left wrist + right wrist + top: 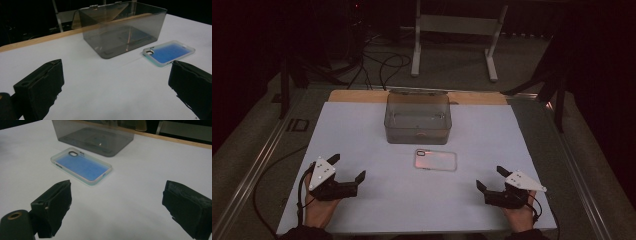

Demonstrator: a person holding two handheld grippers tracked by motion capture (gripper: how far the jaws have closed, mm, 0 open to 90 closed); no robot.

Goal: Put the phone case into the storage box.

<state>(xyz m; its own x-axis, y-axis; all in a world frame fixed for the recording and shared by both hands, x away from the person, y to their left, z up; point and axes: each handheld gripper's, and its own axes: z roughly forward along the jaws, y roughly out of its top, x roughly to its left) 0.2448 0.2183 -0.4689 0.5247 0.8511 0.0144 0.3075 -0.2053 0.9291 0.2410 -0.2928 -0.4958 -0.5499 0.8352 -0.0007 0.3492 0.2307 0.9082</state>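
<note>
A clear-rimmed phone case [436,160] lies flat on the white table sheet [377,130], just in front of a smoky transparent box [417,118]. In the gripper views the phone case [168,52] [81,165] looks blue inside, with a camera cutout at one end. The box [125,27] [95,133] is open-topped and holds nothing I can see. My left gripper [347,167] rests at the near left, open with nothing between its jaws. My right gripper [491,178] rests at the near right, open too. Both stand well short of the case.
A wooden strip [357,96] runs along the table's far edge behind the box. Beyond it stand a white frame [454,30] and cables [382,65] on a dark floor. Metal rails [254,165] flank the table.
</note>
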